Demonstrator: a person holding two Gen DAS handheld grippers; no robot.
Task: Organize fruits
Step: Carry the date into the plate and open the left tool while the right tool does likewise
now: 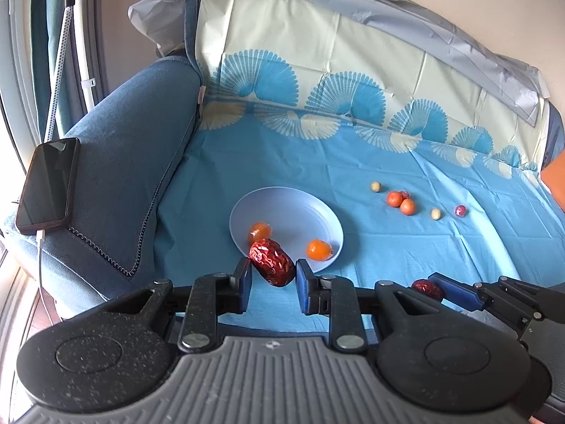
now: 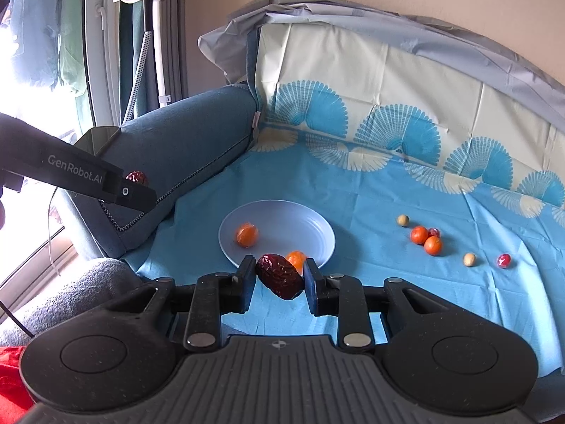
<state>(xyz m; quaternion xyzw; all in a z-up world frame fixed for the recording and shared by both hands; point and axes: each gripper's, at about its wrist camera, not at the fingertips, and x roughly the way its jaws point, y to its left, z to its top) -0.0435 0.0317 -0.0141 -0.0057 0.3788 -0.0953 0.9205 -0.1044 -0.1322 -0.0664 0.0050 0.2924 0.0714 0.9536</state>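
On the blue cloth [image 1: 388, 247], the left gripper [image 1: 273, 275] pinches a red date [image 1: 272, 263] at the plate [image 1: 289, 208] edge; the right gripper [image 2: 279, 279] pinches another date [image 2: 280, 275] beside two oranges [image 2: 247, 235] already plated.

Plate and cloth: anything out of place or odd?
Nothing is spilled or damaged. The plate sits flat with two orange fruits; six small fruits lie loose on the blue cloth to its right. One oddity: a phone lies on the sofa armrest. Each gripper holds a red date.
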